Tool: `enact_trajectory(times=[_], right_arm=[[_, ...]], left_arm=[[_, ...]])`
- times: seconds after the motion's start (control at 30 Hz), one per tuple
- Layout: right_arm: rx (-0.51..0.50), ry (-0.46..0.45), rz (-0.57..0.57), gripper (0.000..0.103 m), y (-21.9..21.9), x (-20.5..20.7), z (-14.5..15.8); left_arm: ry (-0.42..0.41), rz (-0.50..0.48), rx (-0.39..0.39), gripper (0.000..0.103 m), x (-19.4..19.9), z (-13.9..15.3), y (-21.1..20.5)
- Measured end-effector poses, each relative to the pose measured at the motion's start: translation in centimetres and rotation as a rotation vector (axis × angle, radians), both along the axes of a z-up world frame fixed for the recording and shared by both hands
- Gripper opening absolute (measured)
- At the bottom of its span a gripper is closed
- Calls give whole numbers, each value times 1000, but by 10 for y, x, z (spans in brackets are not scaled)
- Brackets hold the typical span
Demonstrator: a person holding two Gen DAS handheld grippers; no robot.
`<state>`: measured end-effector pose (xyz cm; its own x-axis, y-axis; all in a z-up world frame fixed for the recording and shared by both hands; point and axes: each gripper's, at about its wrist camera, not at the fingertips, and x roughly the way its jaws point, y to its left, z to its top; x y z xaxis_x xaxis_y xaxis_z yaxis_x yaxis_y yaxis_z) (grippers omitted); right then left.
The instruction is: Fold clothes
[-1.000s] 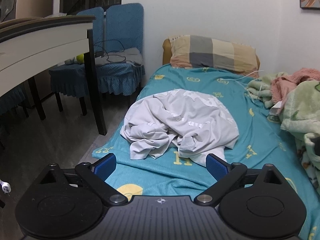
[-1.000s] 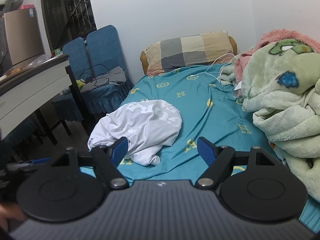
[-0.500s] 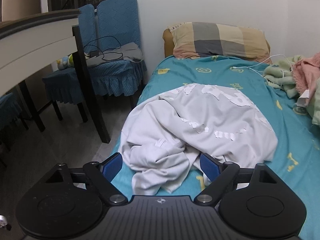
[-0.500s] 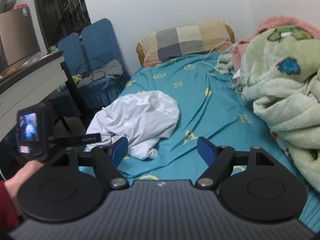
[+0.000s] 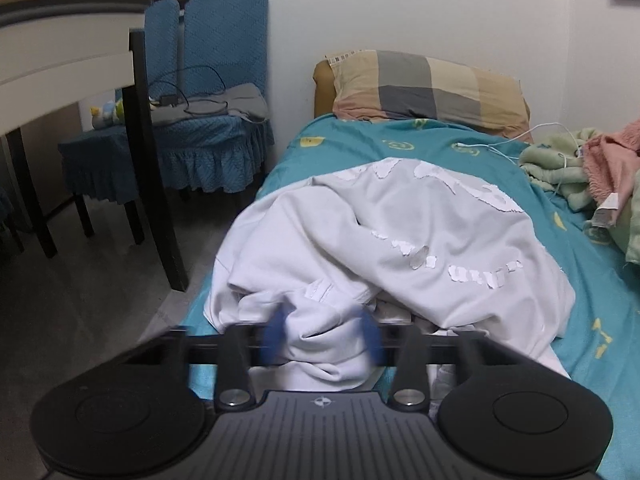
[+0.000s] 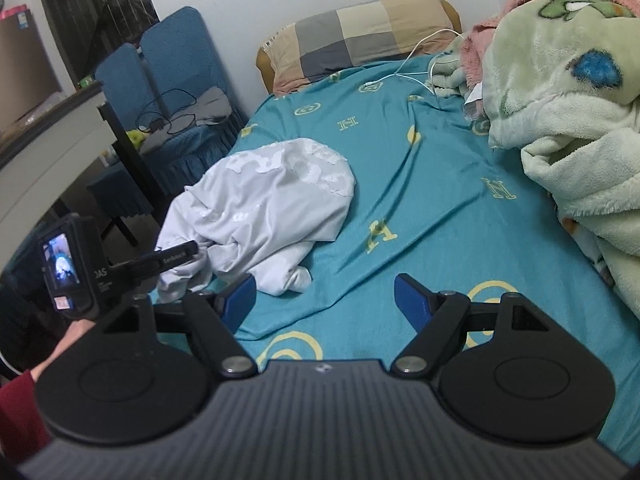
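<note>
Having advanced to the crumpled white printed garment point(image 5: 384, 248) at the near left edge of the teal bed point(image 6: 420, 168), the left hand-held gripper point(image 5: 322, 338) is closing around a bunched fold, while the right hand-held gripper point(image 6: 324, 300) hovers open over bare sheet, so unfolding can begin.

- Bed point(image 6: 432, 208), teal sheet: white garment point(image 6: 264, 204) crumpled left of the right gripper's fingers.
- Checked pillow point(image 6: 360, 36) far ahead; 1 green blanket point(image 6: 568, 120) right.

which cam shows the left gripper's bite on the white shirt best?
Left wrist: the left gripper, blurred, straddles a bunched fold of the white shirt. Right wrist shows the whole crumpled shirt, but only one finger reaching its near-left edge.
</note>
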<state>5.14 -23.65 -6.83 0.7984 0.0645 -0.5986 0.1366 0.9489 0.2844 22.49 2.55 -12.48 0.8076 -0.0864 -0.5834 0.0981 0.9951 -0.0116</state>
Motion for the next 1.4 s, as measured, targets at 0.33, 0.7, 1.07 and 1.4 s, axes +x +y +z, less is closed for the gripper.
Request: enact_trajectory(times=[0.33, 0.7, 1.07, 1.4], right_arm=[[25, -38, 35, 78, 4, -5, 2], [76, -94, 126, 78, 14, -21, 11], [110, 47, 301, 71, 63, 27, -6], [75, 57, 314, 71, 65, 59, -16]], left_arm=[[-193, -62, -189, 3, -93, 107, 7], [-232, -117, -322, 3, -187, 157, 45], [-223, 119, -343, 4, -169, 153, 103], [97, 322, -61, 22, -108, 104, 110]])
